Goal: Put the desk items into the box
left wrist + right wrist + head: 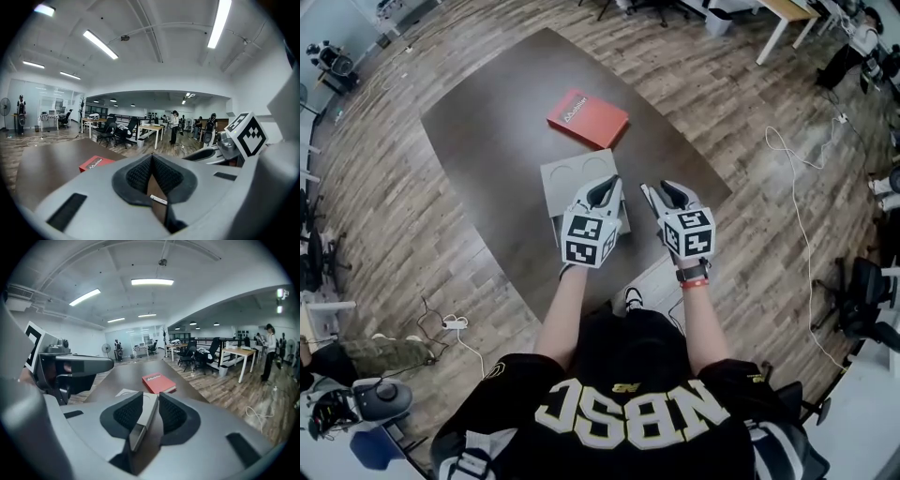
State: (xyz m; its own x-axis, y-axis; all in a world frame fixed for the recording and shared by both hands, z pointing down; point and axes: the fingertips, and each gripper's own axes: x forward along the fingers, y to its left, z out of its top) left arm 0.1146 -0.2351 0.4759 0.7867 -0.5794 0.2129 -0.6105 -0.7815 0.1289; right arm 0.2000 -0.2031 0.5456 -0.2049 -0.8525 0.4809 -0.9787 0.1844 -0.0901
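A red book [588, 118] lies flat on the dark brown table [487, 131], toward its far side. Nearer to me sits a flat grey box [575, 178] with two round marks on its top. My left gripper [602, 190] hovers over the box's near right part, its pads meeting at the tips with nothing held. My right gripper [664, 194] is just right of the box, with its jaws parted. In the right gripper view the gripper [151, 398] frames the grey box [125, 393] in its gap, the pads clear of it, with the red book [158, 382] beyond.
The table's right edge [712, 187] runs close by my right gripper. A white cable [797, 197] trails over the wooden floor on the right. Office chairs [862, 300] and desks [783, 14] ring the room, and people stand far off [174, 126].
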